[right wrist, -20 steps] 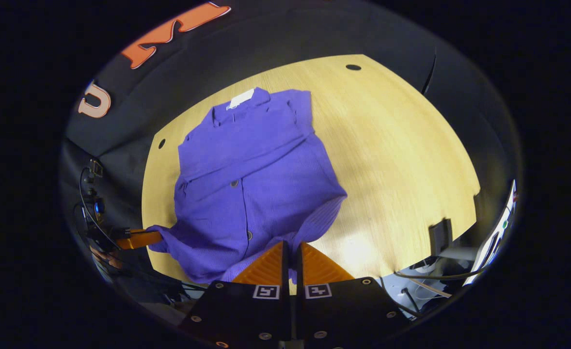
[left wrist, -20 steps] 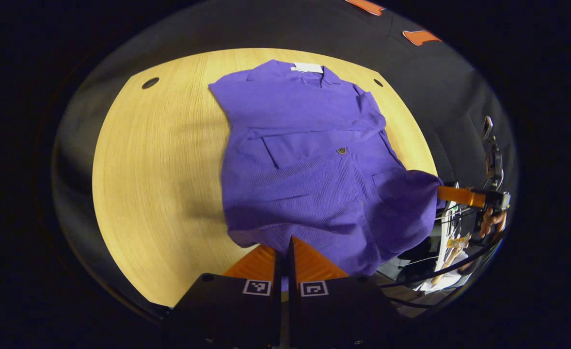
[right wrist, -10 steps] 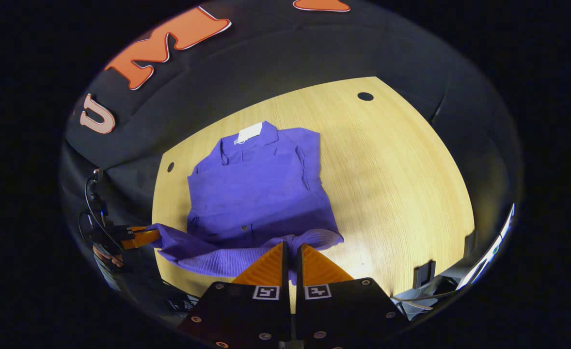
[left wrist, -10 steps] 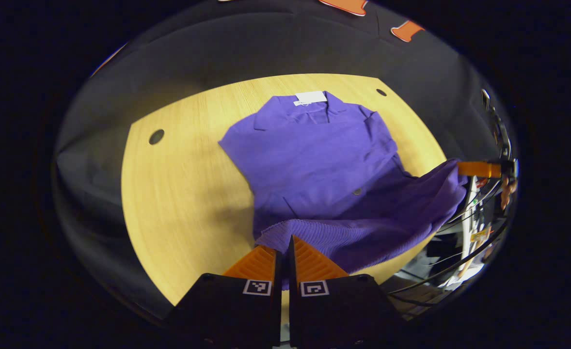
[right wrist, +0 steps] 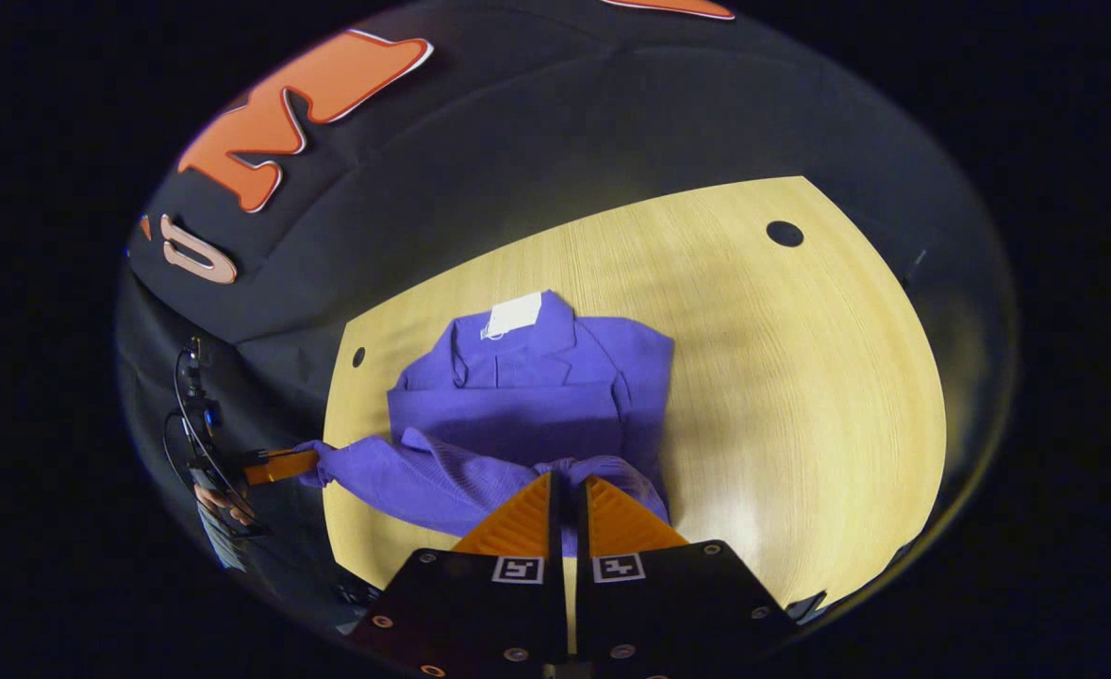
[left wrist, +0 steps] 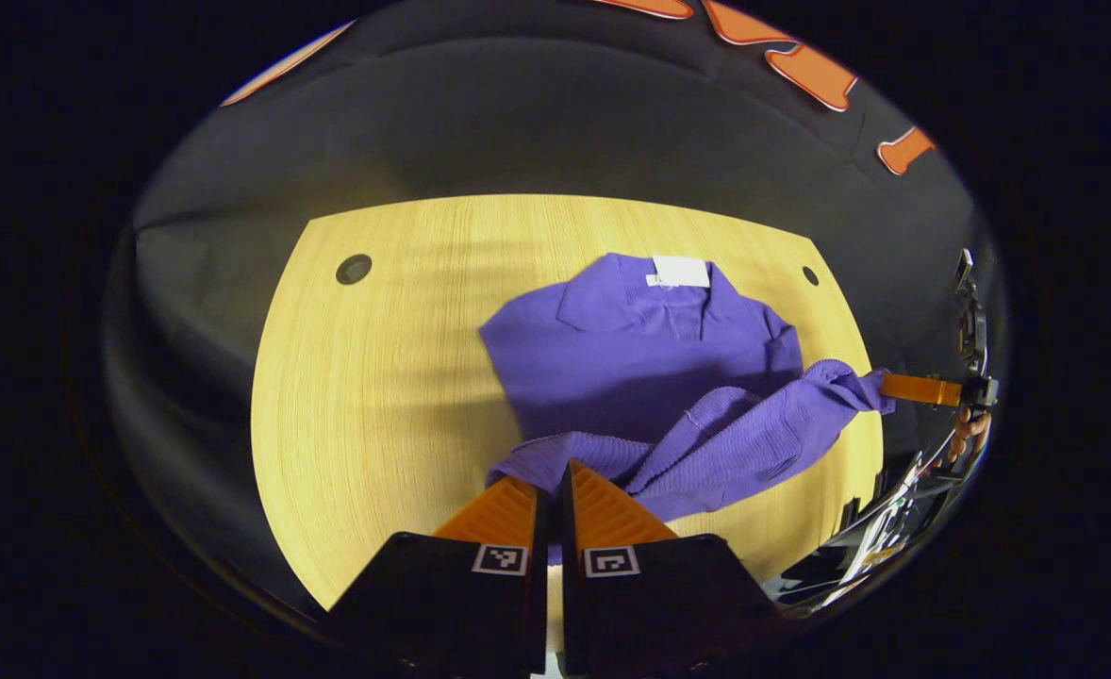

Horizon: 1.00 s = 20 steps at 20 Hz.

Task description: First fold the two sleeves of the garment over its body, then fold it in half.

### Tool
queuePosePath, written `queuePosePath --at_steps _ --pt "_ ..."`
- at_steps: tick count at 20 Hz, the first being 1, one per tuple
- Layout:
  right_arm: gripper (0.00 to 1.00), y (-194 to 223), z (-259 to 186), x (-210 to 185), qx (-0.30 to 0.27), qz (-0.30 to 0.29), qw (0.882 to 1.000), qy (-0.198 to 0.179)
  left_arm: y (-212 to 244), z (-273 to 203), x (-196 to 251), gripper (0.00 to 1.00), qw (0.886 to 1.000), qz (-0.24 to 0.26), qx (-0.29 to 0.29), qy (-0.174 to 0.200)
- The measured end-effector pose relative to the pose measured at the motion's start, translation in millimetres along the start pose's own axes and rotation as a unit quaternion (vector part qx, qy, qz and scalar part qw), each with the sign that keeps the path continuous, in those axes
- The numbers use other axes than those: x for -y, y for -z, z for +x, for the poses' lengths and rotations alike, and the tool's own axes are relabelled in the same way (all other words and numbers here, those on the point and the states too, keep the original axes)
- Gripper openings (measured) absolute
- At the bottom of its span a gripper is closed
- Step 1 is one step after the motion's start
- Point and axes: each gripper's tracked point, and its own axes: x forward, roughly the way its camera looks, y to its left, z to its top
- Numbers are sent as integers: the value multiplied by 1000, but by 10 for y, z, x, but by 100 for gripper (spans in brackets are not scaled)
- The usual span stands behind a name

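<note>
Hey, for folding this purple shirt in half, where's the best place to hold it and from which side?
Grip the purple shirt by its two bottom hem corners, coming from the near table edge, opposite the collar. That hem is the free edge; the left claw and right claw each pinch a corner, so it likely carries evenly toward the collar.

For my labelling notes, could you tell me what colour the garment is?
The garment is solid purple, clearest in the left gripper view.

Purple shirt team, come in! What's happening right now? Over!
Left claw and right claw shut on purple shirt, one hem corner each. Hem lifted over its body, collar on table. Nothing blocking. Over.
</note>
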Motion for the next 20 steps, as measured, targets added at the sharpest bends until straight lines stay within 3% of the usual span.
queuePosePath --at_steps 7,13,15,16,17,18,19,20 --pt "4 -536 364 130 -3 21 1000 -12 -777 446 33 8 997 20 47 -55" --pt "5 -921 809 177 17 105 994 -37 -1186 824 90 10 990 -16 116 -76" --pt "12 -1105 847 152 43 133 989 -49 -1327 852 135 16 987 -21 143 -70" --pt "15 -1193 816 121 58 145 986 -61 -1385 863 69 29 983 -20 161 -83" --pt "18 -1299 796 124 75 155 983 -68 -1449 803 -17 34 979 -16 179 -101" --pt "10 -1382 769 127 88 165 980 -73 -1529 732 -58 35 974 -13 198 -106" --pt "30 -1424 729 156 96 168 979 -71 -1568 627 -90 35 971 -11 211 -115" --pt "36 -1443 678 166 106 165 978 -67 -1598 569 -100 35 968 -8 221 -116"
